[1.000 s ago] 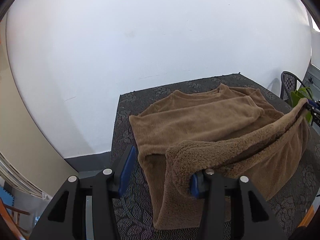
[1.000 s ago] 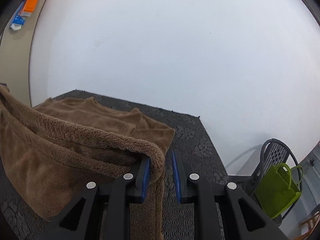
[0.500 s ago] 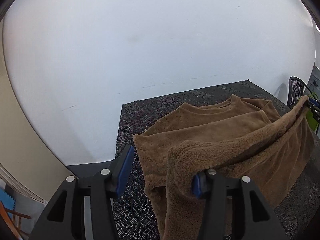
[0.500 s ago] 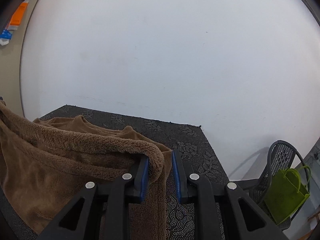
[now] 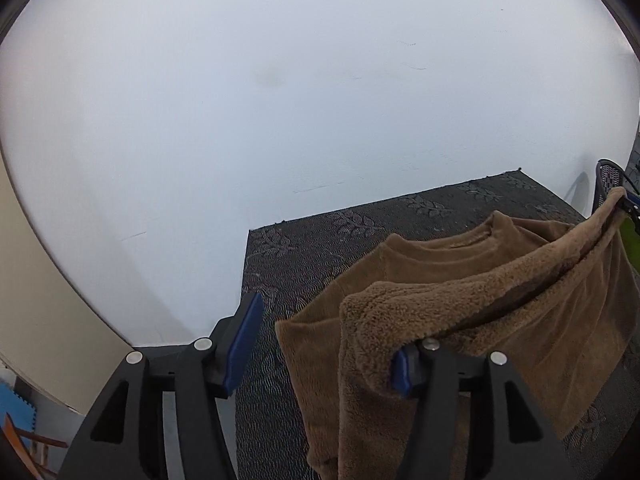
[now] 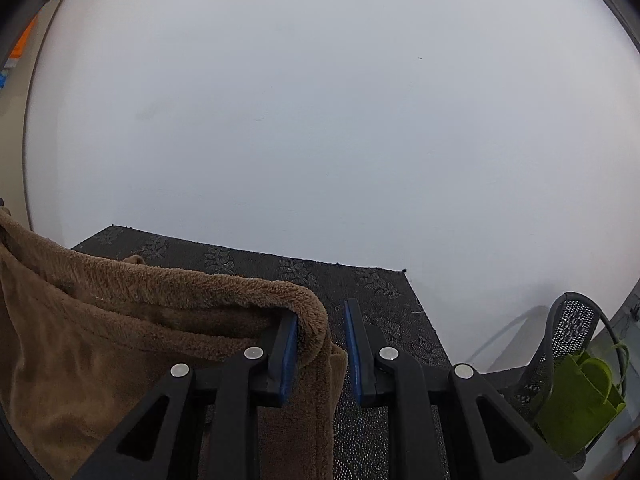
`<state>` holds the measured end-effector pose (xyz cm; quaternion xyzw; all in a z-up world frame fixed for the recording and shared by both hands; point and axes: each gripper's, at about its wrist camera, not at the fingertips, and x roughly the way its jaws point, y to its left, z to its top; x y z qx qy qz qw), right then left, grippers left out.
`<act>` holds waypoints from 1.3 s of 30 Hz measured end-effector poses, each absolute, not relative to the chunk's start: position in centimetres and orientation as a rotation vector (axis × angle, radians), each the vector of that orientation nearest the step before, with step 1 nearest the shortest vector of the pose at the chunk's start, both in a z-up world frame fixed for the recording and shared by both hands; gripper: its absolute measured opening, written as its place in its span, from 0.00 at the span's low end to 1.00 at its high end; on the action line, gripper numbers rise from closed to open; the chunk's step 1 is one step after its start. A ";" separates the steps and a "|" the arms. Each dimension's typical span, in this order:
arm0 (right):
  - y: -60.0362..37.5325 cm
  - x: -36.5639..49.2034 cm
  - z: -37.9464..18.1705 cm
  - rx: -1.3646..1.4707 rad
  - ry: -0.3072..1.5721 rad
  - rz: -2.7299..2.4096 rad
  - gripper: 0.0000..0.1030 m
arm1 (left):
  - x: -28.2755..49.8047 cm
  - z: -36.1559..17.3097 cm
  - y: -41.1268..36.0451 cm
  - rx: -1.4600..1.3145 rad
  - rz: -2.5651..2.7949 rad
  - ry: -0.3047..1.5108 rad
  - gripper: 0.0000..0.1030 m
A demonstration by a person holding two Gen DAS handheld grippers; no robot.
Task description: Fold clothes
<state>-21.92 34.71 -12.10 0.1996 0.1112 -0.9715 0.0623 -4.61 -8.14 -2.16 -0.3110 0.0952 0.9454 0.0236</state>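
My left tool (image 5: 324,348) is opening: hem of the brown fleece sweater (image 5: 460,288) only drapes over its 3 o'clock finger, gap bare. My right tool (image 6: 320,344) is narrow w/ the hem's other corner hooked over its 9 o'clock finger; can't tell if it's pinched. Hem hangs lifted btwn them, collar at 12 flat on the counter (image 5: 320,236). Judgement: bottom-up fold half done; lay hem down, smooth, fold again.
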 end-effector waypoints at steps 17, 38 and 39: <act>32.0 -30.2 -14.7 0.773 0.402 -2.896 0.21 | -13.4 -6.3 -8.8 -1.152 2.902 0.278 0.60; 30.6 -36.6 -21.1 1.130 0.444 -2.740 0.21 | -19.3 -14.0 -8.8 -1.396 2.828 0.293 0.67; 30.5 -36.8 -21.2 1.150 0.445 -2.729 0.21 | -19.4 -14.2 -8.7 -1.402 2.828 0.301 0.68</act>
